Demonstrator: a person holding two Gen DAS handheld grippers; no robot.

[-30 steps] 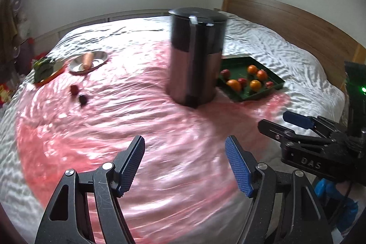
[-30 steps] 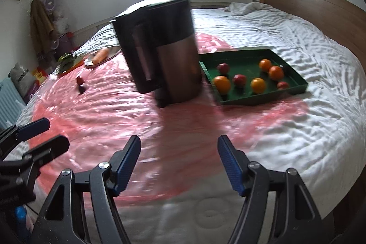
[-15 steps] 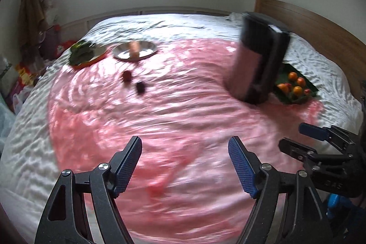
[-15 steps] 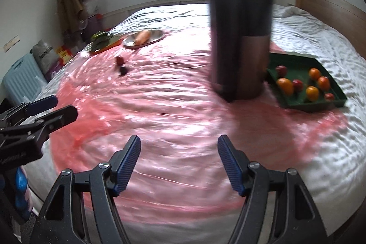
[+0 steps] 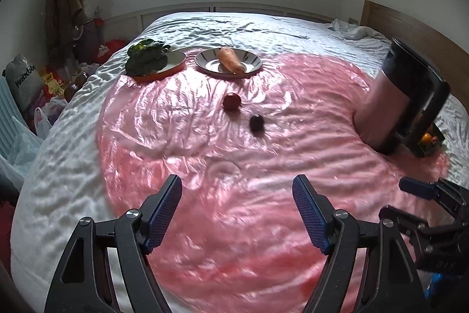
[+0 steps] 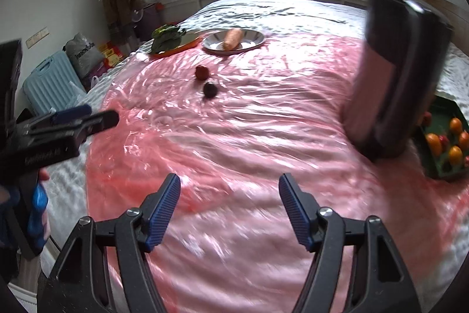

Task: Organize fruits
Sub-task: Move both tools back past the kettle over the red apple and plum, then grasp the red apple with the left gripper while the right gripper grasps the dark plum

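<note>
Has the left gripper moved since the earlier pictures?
Yes. The left gripper has swung left, away from the dark bin, toward the two loose fruits.

Two fruits (image 5: 232, 101) before carrot plate (image 5: 255, 60), kettle (image 5: 401, 96) right, tray (image 6: 439, 163) behind it

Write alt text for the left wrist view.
The open, empty left gripper points over a pink plastic sheet on a bed toward a red fruit and a dark fruit; behind sit a carrot and greens on plates.
</note>
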